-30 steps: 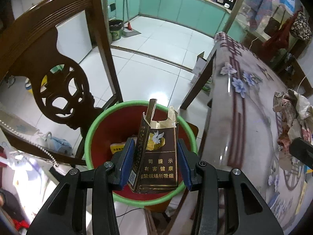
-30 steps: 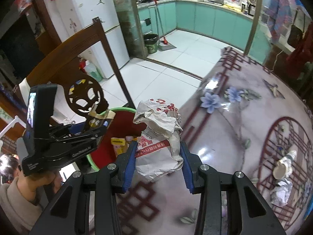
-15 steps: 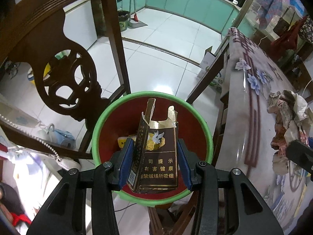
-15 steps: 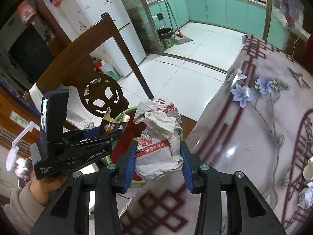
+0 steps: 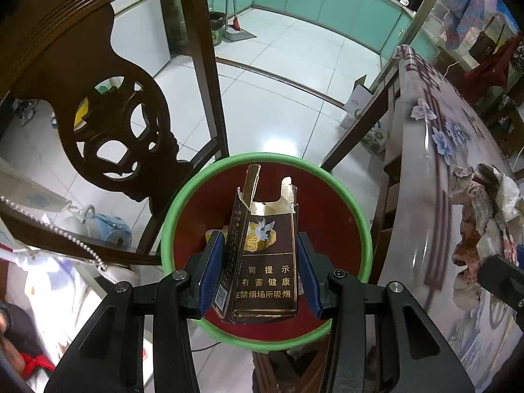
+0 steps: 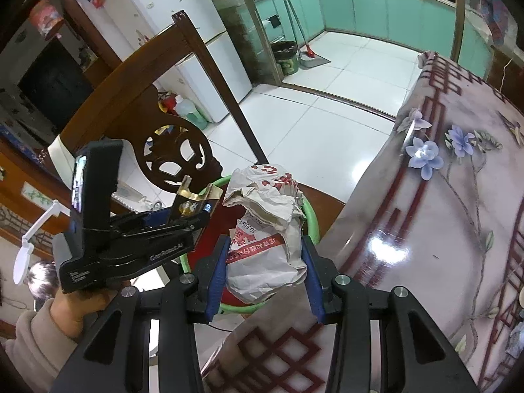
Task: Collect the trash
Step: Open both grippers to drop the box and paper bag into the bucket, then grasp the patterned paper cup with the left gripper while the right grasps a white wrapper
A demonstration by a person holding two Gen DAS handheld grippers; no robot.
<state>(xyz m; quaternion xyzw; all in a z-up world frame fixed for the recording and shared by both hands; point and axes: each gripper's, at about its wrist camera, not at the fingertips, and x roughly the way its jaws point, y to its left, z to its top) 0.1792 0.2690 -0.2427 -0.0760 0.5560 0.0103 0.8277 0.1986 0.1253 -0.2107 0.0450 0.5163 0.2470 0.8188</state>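
My left gripper point(image 5: 258, 255) is shut on a torn brown cigarette pack point(image 5: 265, 255) and holds it above a red bin with a green rim point(image 5: 360, 226) that stands on a chair seat. The bin also shows in the right wrist view point(image 6: 312, 219). My right gripper point(image 6: 265, 262) is shut on a crumpled white paper bag point(image 6: 267, 235) with red print, at the table's edge, just right of the bin. The left gripper point(image 6: 199, 213) with the pack shows left of it. The paper bag also shows in the left wrist view point(image 5: 481, 216).
A dark carved wooden chair back point(image 5: 108, 121) rises left of the bin. The flower-patterned table point(image 6: 442, 229) fills the right. A yellow item point(image 5: 213, 234) lies in the bin. White tiled floor point(image 5: 281, 98) and teal kitchen cabinets point(image 5: 344, 3) lie beyond.
Both grippers have moved left toward the bin. The left gripper with the pack now hangs more fully over the bin. The right gripper has carried the paper bag to the table's edge.
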